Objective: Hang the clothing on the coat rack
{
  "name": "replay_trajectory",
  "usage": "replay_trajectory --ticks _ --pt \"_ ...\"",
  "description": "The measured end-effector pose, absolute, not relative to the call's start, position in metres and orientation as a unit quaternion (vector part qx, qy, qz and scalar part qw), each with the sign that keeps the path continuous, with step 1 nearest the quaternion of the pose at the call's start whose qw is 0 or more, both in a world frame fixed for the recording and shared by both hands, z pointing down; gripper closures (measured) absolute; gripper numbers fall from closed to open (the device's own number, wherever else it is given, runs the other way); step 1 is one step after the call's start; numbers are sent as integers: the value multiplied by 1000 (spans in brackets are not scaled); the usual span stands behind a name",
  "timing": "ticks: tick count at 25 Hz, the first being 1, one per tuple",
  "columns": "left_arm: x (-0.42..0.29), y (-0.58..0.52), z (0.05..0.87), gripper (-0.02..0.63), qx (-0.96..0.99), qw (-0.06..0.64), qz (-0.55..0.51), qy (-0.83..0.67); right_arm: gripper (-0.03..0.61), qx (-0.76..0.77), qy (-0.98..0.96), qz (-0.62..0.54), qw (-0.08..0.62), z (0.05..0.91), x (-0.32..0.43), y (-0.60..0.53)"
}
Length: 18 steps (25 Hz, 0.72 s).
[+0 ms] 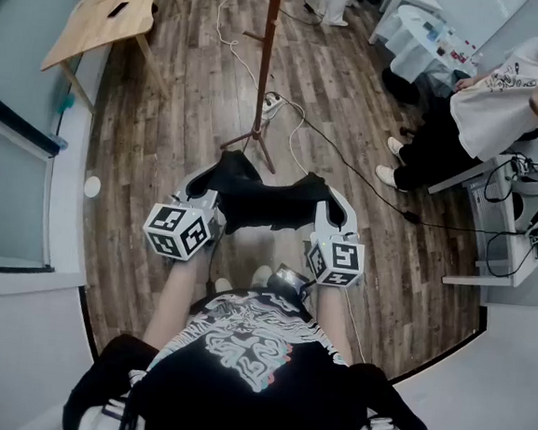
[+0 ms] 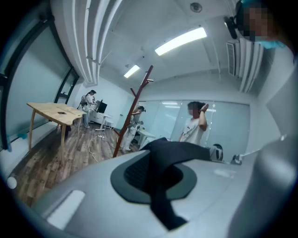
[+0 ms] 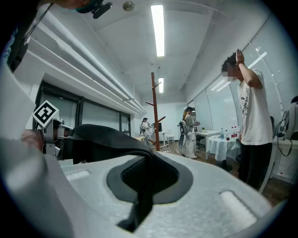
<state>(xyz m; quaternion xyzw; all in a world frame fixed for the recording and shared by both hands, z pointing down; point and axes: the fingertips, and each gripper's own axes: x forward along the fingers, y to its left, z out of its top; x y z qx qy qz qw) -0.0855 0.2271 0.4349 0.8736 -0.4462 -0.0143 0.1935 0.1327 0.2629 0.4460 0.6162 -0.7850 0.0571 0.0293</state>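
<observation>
Your left gripper (image 2: 156, 181) has its jaws closed on the black clothing (image 2: 181, 149), with the brown coat rack (image 2: 135, 100) ahead, a wooden table (image 2: 51, 111) at left and a person (image 2: 191, 128) standing right.

The rack (image 1: 267, 59) is cut off by the head view's top edge, its hooks unseen there. The garment (image 1: 266, 200) has its edges buried between the closed jaws of the left gripper (image 1: 202, 185) and right gripper (image 1: 331, 200); distant figures (image 3: 190, 132) are too small to tell
</observation>
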Motion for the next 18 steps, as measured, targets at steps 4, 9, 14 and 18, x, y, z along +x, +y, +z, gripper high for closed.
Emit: replay_trajectory --ticks 4,9,14,18 --pt "-86 230 438 612 874 193 -13 -446 572 616 -785 59 27 449 132 265" --pt "-89 231 437 612 871 189 -12 -453 572 611 -789 61 24 449 130 266" --pt "-90 232 436 612 870 191 -14 -455 572 610 -790 60 24 448 129 267" --pt "-92 232 436 612 870 189 -14 -456 572 613 -788 54 27 447 127 268"
